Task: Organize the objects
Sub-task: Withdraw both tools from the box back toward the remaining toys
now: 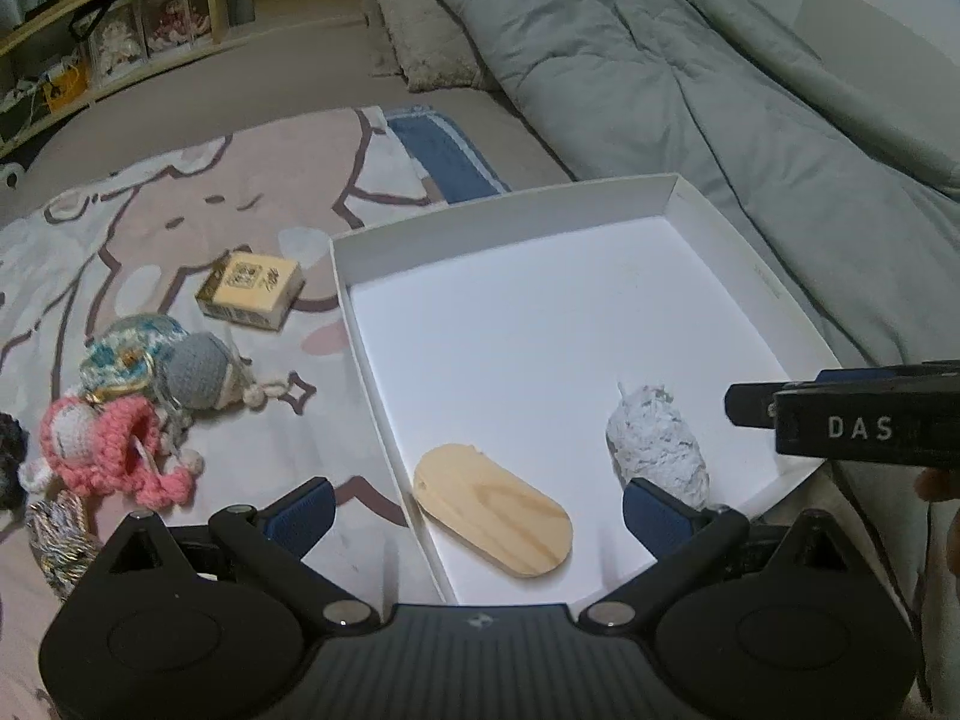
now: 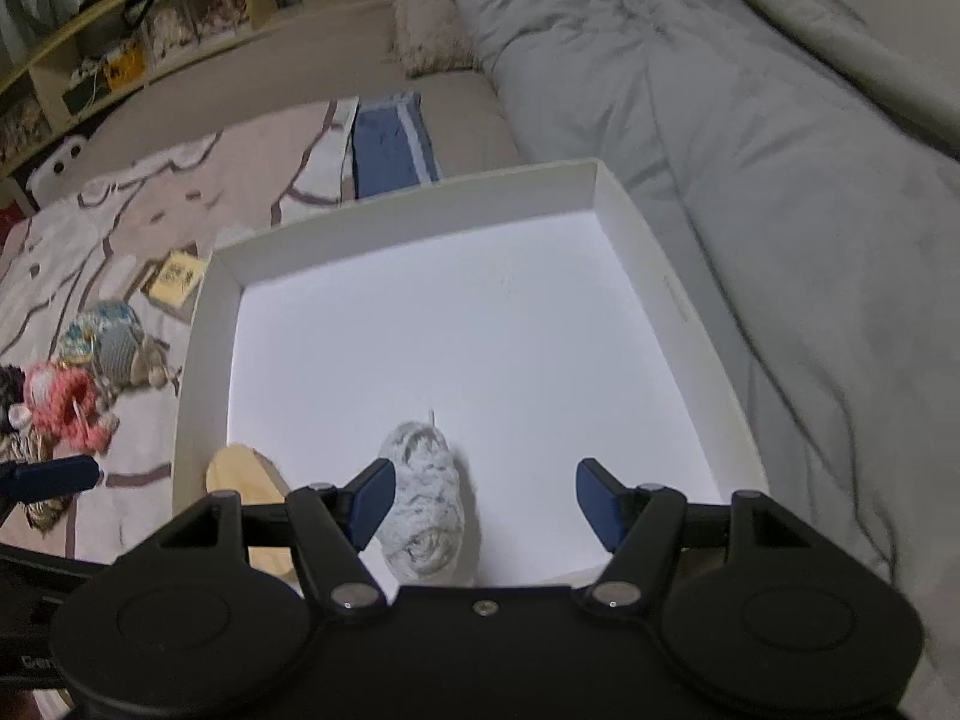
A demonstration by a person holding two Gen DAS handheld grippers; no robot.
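Observation:
A white shallow box lies on a bed. Inside it are an oval wooden tag and a white-grey yarn skein. My left gripper is open above the wooden tag at the box's near left corner. My right gripper is open and empty over the box, its left finger beside the skein. Left of the box lie a small yellow box, a blue-grey crochet toy and a pink crochet toy.
A pink cartoon blanket covers the bed's left part. A grey duvet is bunched along the right. A fuzzy pillow lies behind. Shelves stand at the far left. A mixed-colour yarn bundle lies near my left gripper.

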